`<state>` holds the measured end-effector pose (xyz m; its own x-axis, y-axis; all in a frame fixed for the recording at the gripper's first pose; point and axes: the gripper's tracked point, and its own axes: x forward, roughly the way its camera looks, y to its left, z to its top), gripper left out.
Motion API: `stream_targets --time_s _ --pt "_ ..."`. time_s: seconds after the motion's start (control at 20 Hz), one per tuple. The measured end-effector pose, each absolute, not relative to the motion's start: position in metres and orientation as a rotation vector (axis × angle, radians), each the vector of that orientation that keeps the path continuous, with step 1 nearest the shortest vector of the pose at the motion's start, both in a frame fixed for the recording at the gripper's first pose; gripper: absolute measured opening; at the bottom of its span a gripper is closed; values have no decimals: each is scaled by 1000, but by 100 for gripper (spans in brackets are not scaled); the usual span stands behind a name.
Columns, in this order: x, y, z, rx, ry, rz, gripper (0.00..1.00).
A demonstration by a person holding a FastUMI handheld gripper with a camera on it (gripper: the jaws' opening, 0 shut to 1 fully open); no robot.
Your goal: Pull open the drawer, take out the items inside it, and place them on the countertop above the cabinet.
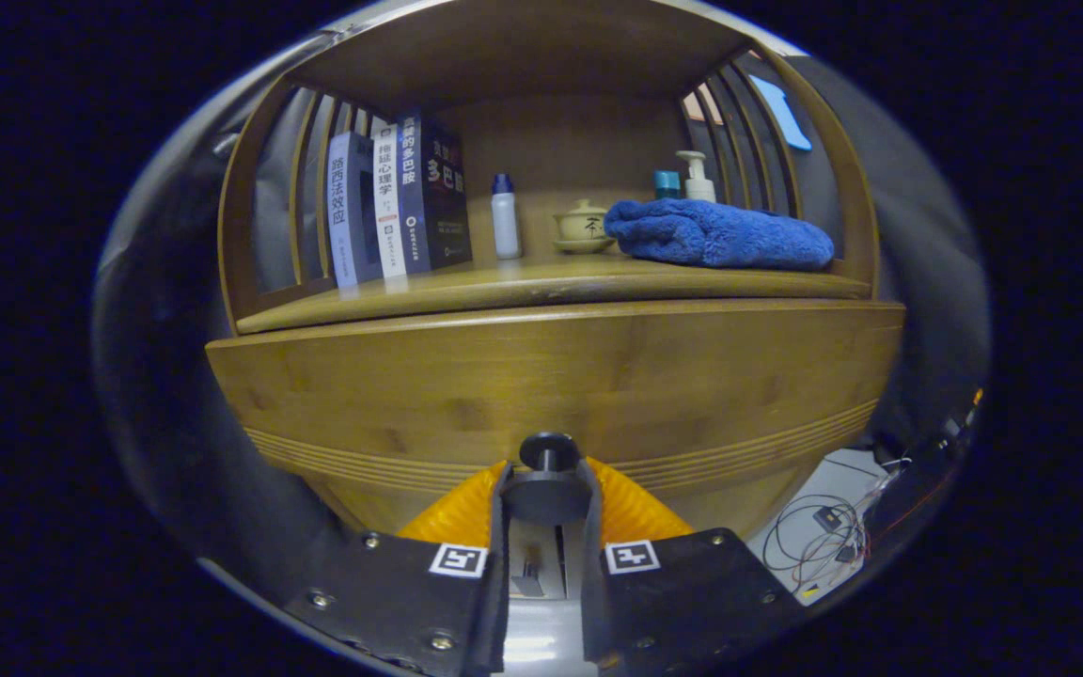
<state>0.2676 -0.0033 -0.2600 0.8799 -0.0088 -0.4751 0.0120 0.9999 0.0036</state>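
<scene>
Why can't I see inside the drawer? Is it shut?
It looks shut: the drawer front hides its inside. The gripper fingers clasp its knob.

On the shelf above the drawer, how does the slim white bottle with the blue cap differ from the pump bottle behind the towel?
The slim white bottle with a blue cap stands in the open beside the upright books; the cream pump-top bottle is half hidden behind the folded blue towel. One has a plain cap, the other a pump. Both stand upright. The gripper grips the dark round drawer knob.
</scene>
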Motion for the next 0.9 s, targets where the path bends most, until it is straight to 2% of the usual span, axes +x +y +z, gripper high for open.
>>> stream_targets --time_s 0.9 --pt "149 -4 -243 -5 498 -87 31"
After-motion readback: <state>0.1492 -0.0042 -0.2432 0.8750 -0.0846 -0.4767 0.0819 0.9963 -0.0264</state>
